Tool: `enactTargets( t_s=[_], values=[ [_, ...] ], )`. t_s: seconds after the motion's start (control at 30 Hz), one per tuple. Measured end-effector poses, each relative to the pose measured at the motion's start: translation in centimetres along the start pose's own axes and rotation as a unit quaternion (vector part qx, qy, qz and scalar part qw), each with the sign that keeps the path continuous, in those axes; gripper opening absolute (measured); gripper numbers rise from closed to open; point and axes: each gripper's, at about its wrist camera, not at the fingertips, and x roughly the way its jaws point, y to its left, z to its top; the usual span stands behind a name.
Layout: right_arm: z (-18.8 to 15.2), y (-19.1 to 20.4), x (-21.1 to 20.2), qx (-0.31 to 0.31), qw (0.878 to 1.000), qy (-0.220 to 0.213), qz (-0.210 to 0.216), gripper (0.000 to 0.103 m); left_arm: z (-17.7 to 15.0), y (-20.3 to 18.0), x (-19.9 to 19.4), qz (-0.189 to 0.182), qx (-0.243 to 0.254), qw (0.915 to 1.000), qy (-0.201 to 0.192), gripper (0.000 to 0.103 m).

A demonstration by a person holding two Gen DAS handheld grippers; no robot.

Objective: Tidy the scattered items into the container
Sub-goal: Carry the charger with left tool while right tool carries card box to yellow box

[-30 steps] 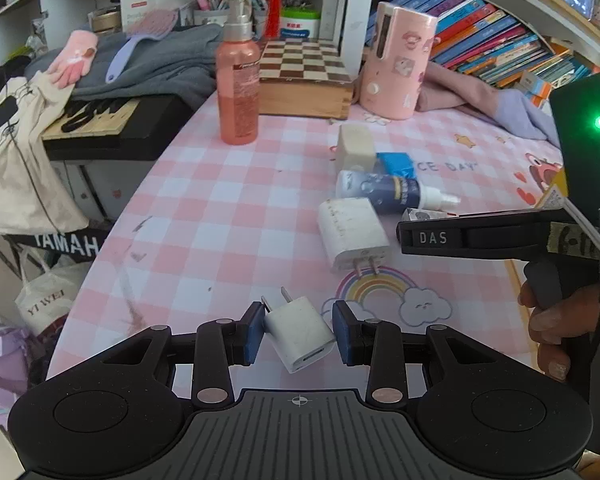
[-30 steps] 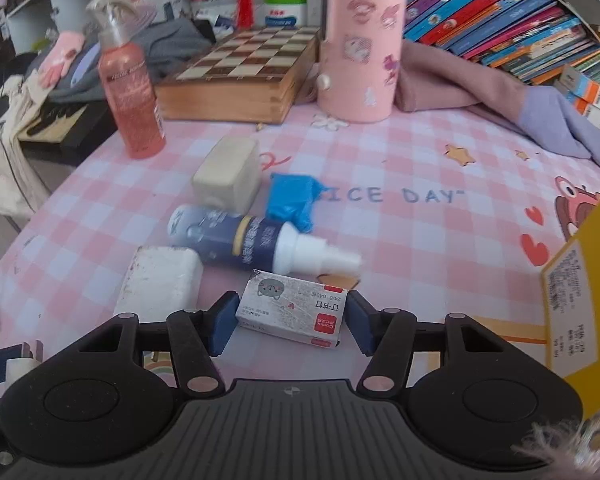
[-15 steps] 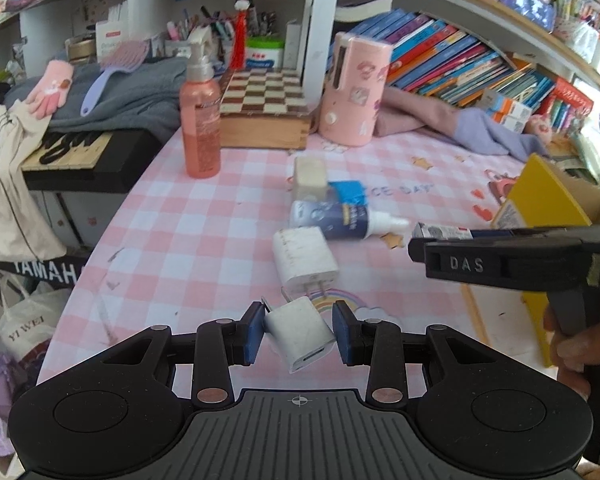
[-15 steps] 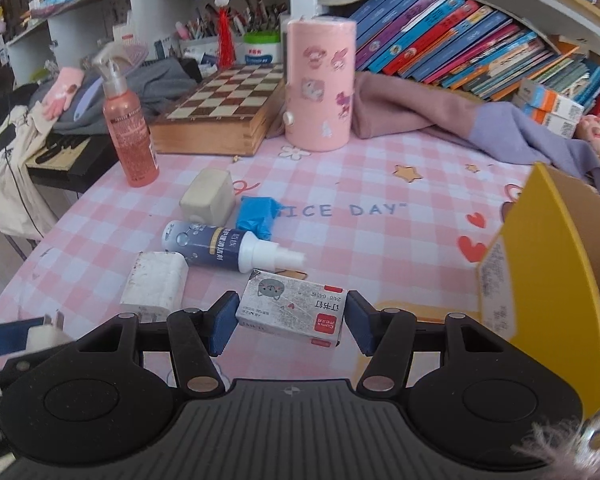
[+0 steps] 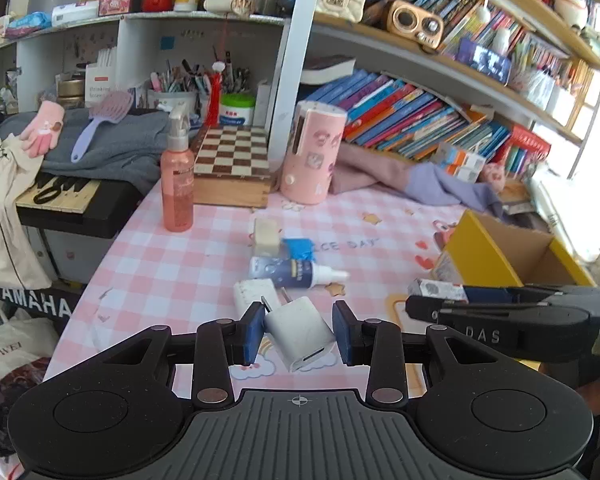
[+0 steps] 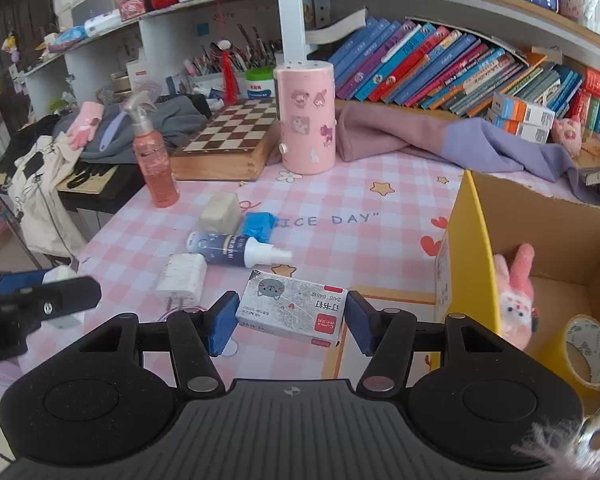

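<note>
My left gripper [image 5: 299,333] is shut on a small white plug charger [image 5: 300,332] and holds it above the pink checked table. My right gripper [image 6: 290,317] is shut on a white staple box [image 6: 292,312] with a red corner, held above the table just left of the yellow cardboard box [image 6: 466,252]. The box also shows in the left wrist view [image 5: 476,256]. On the table lie a larger white charger [image 6: 183,278], a dark blue spray bottle [image 6: 236,250], a crumpled blue item [image 6: 258,226] and a beige block [image 6: 220,212].
Inside the yellow box are a pink plush rabbit [image 6: 516,296] and a tape roll [image 6: 588,350]. A pink spray bottle [image 6: 154,160], a chessboard box [image 6: 228,140] and a pink cylinder [image 6: 306,118] stand at the back. Purple cloth [image 6: 440,140] and books lie behind.
Both grippers have risen and pulled back with their items held. More of the yellow box and its inside has come into view on the right.
</note>
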Motion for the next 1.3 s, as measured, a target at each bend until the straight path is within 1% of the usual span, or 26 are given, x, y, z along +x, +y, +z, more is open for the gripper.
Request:
enactTargets(
  t_s=[0.1,0.23,0.6,0.93,1.3],
  values=[
    [-0.4,0.3,-1.1,-0.006,1.000,-0.003,0.005,0.056,-0.2,-0.2,-0.7,-0.009,-0.001,1.0000,-0.001,0.035],
    [-1.4,0.7,-1.9,-0.004,1.000,0.003,0.005,0.056,-0.9,-0.5,-0.9,-0.020,-0.001,0.9998,0.010,0.035],
    [-4.3,1.5,-5.0,0.009,1.000,0.006,-0.009,0.056,-3.1,-1.2,-3.6,-0.043,0.010,0.9989,0.013,0.035],
    [-8.1,2.7,-9.2,0.030,0.999,0.003,-0.024,0.056,-5.7,-2.1,-7.3,-0.062,0.025,0.9976,0.018,0.035],
    [-13.2,3.2,-13.7,0.071,0.996,0.003,-0.053,0.056,-8.8,-3.2,-10.2,-0.095,0.053,0.9934,0.038,0.035]
  ],
)
